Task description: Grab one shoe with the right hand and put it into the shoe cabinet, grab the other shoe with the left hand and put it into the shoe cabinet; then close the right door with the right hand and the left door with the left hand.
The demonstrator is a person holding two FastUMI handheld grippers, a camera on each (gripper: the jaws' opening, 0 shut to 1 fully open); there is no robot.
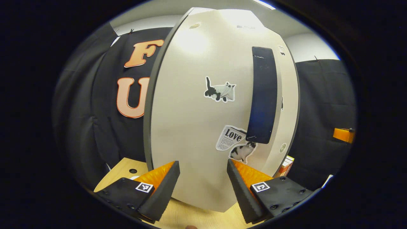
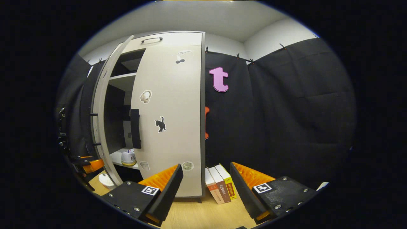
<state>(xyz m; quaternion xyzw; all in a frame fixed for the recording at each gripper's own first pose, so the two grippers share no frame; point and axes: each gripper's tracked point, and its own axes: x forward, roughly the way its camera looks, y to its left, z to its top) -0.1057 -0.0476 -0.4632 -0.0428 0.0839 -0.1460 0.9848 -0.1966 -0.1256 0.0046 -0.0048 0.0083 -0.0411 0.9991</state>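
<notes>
The shoe cabinet's left door (image 1: 190, 111) is white with cat stickers and looms right in front of my left gripper (image 1: 203, 187), which is open with nothing between its fingers. A black handle (image 1: 262, 95) runs down the door's right side. In the right gripper view the right door (image 2: 171, 121) lies closed against the cabinet, its black handle (image 2: 135, 128) at its left edge. The left door (image 2: 101, 111) stands ajar. Through the gap, a white shoe (image 2: 128, 157) rests on a lower shelf. My right gripper (image 2: 205, 187) is open and empty, back from the cabinet.
Three books (image 2: 219, 187) stand on the wooden table (image 2: 197, 216) just right of the cabinet. A small white object (image 2: 106, 181) lies on the table by the left door's foot. The left gripper (image 2: 87, 165) shows at the far left, behind that door.
</notes>
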